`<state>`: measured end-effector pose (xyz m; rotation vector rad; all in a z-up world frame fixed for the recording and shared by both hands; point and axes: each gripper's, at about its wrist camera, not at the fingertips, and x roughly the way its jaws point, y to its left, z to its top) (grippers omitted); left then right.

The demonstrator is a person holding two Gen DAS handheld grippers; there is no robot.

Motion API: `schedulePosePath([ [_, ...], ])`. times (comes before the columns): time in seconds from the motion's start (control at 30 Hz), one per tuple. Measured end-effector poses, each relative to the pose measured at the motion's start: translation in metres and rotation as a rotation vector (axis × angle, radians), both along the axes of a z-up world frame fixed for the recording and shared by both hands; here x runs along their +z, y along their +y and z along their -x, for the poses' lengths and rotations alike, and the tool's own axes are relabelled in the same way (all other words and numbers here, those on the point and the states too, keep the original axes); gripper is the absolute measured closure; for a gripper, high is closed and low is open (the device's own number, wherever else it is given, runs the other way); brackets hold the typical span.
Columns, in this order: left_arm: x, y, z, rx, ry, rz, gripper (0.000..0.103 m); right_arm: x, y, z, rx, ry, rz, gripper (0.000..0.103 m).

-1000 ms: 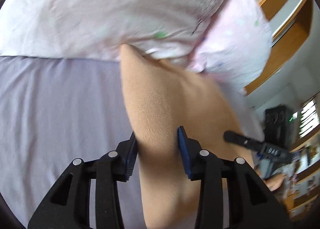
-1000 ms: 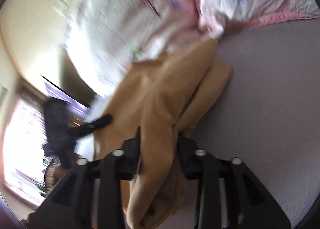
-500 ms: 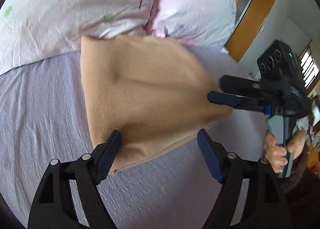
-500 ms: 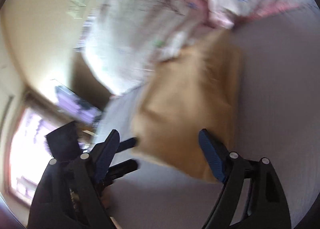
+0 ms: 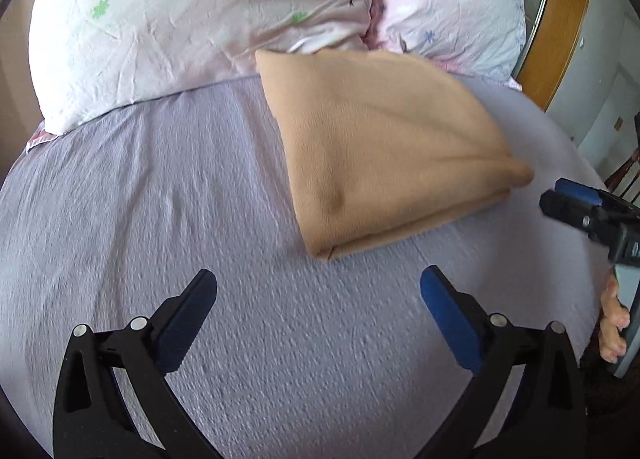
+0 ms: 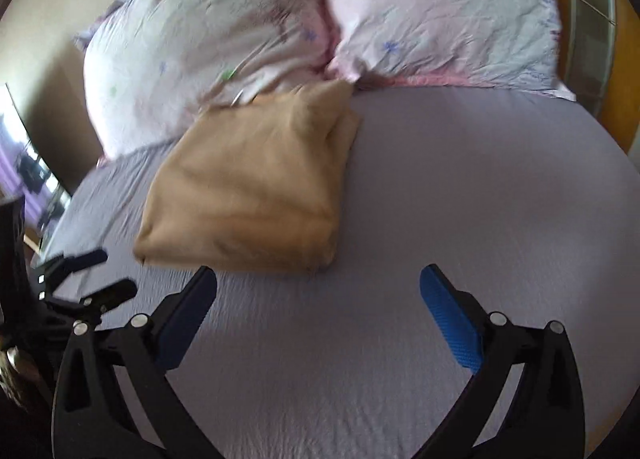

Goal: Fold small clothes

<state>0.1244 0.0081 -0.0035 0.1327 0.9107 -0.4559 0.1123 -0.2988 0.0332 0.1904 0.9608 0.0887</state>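
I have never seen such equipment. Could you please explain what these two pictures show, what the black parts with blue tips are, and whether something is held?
Each picture comes from a camera fixed on a hand-held gripper, looking forward along its two black fingers with blue pads. One view belongs to the left gripper, the other to the right gripper. A person holds both; there is no robot arm. Both grippers are open and hold nothing. On the lilac bed sheet lies a folded tan garment, its far edge against two flowered pillows. In each view the other gripper shows at the picture's edge.
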Motion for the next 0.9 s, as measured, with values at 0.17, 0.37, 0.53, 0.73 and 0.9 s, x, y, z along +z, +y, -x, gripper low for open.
schedulePosePath([
  [0.17, -0.01, 0.001, -0.003, 0.023, 0.03, -0.055, 0.001, -0.022, 0.03, -0.02, 0.024, 0.063, 0.073, 0.002],
  [0.37, -0.014, -0.004, 0.001, 0.044, 0.017, -0.11, 0.001, -0.031, 0.042, -0.017, 0.047, 0.091, 0.156, 0.002],
  [0.53, -0.013, -0.004, -0.001, 0.045, 0.016, -0.112, 0.001, -0.032, 0.046, -0.016, 0.046, 0.095, 0.18, 0.002],
  [0.73, -0.013, -0.004, -0.001, 0.044, 0.015, -0.112, 0.001, -0.032, 0.045, -0.015, 0.047, 0.095, 0.182, 0.002],
  [0.9, -0.013, -0.004, -0.001, 0.044, 0.015, -0.112, 0.001, -0.032, 0.045, -0.015, 0.047, 0.095, 0.182, 0.002],
])
